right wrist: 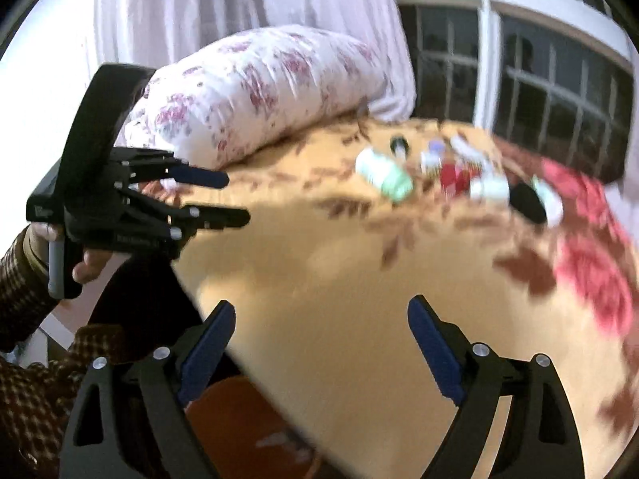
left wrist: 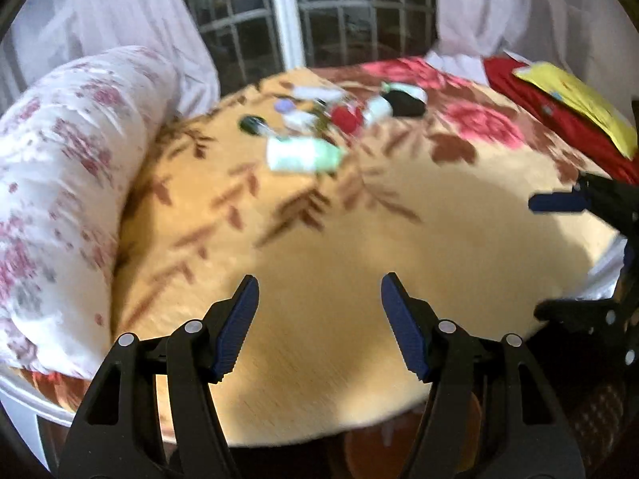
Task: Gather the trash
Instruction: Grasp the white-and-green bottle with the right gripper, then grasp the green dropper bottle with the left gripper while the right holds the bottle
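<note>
A heap of trash lies far across the bed: a white and green bottle (left wrist: 304,154) (right wrist: 384,175), a red item (left wrist: 346,118) (right wrist: 453,177), a black item (left wrist: 403,103) (right wrist: 528,202), a white cup (left wrist: 377,110) (right wrist: 489,189) and several small pieces. My left gripper (left wrist: 319,291) is open and empty above the near blanket; it also shows in the right wrist view (right wrist: 233,195). My right gripper (right wrist: 321,317) is open and empty above the near edge of the bed; it also shows at the right edge of the left wrist view (left wrist: 535,255).
A yellow floral blanket (left wrist: 359,247) covers the bed. A white floral pillow (left wrist: 60,183) (right wrist: 255,95) lies at the left. A red cloth with a yellow sheet (left wrist: 579,103) lies at the far right. Curtains and a window stand behind the bed.
</note>
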